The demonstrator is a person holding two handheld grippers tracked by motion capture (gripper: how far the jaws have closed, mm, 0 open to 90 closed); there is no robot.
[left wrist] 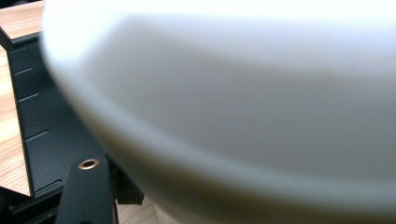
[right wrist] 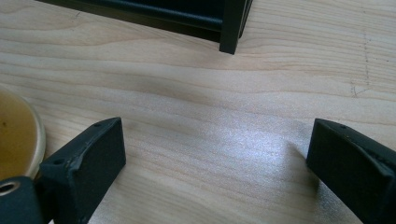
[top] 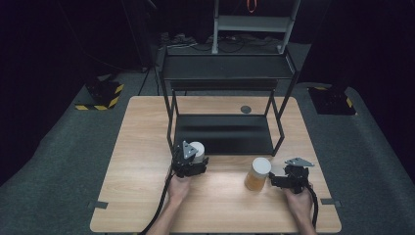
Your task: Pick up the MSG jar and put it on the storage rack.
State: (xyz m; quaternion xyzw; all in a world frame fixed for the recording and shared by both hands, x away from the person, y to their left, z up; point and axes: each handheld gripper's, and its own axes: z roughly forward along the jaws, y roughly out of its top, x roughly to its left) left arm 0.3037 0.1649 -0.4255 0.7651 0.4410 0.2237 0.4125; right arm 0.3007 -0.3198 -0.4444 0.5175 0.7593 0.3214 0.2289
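Your left gripper (top: pixel 190 161) sat at the front left foot of the black rack (top: pixel 222 132), right up against a white jar (top: pixel 197 151). In the left gripper view that white jar (left wrist: pixel 243 102) loomed blurred and very close, with the rack's dark base (left wrist: pixel 46 135) beside it. Whether those jaws were pinching the jar or merely around it, I could not tell.

Your right gripper (top: pixel 288 176) lay off the rack's front right foot, low over the wooden desk (top: pixel 137 161). Its jaws stood spread wide in the right gripper view, bare desk (right wrist: pixel 210 130) between them, holding nothing.

An amber jar with a white lid (top: pixel 257 174) stood upright on the desk in front of the rack, just beside the right gripper on its left; its edge (right wrist: pixel 18 135) showed by one jaw. The rack's foot (right wrist: pixel 232 28) stood ahead.
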